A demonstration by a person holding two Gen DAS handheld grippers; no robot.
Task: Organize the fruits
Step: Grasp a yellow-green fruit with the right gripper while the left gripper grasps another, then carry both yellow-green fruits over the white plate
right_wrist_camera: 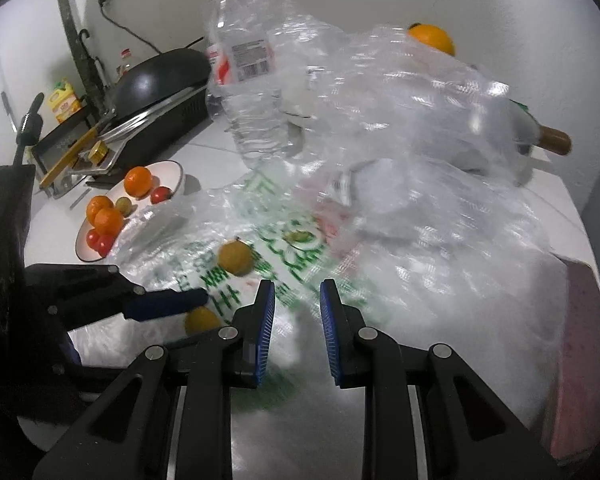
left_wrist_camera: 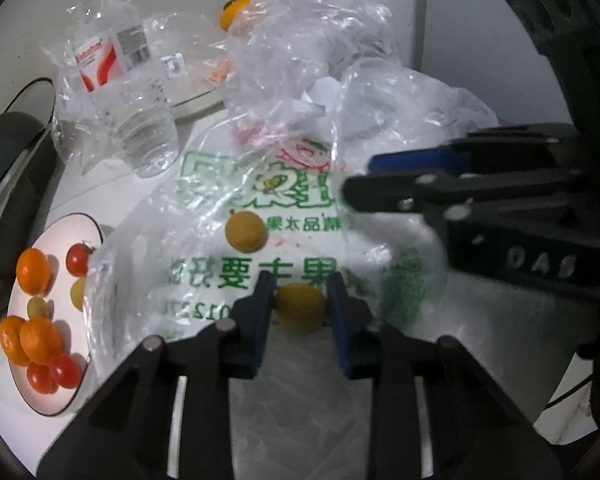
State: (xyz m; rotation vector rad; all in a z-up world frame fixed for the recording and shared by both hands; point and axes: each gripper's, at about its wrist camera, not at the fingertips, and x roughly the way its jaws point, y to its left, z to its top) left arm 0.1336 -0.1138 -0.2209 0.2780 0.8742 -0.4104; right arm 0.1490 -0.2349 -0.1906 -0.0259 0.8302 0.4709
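Note:
My left gripper point(left_wrist_camera: 300, 312) is shut on a small yellow fruit point(left_wrist_camera: 300, 307) lying on a clear plastic bag with green print point(left_wrist_camera: 260, 196). A second yellow-orange fruit point(left_wrist_camera: 246, 232) lies on the bag just beyond it. My right gripper point(right_wrist_camera: 297, 312) is open and empty over the bag; it also shows in the left wrist view point(left_wrist_camera: 354, 188). A white plate point(left_wrist_camera: 56, 236) at the left holds several oranges point(left_wrist_camera: 33, 266), red tomatoes point(left_wrist_camera: 78, 259) and small green-yellow fruits point(left_wrist_camera: 38, 307). Another orange point(left_wrist_camera: 234, 10) sits at the back behind the bags.
A crumpled water bottle point(left_wrist_camera: 120, 80) stands at the back left. A black pan point(right_wrist_camera: 160, 76) on a stove is at the far left. Crumpled clear bags point(right_wrist_camera: 420, 120) cover the counter's right. A brown bottle neck point(right_wrist_camera: 554, 140) pokes out at the right.

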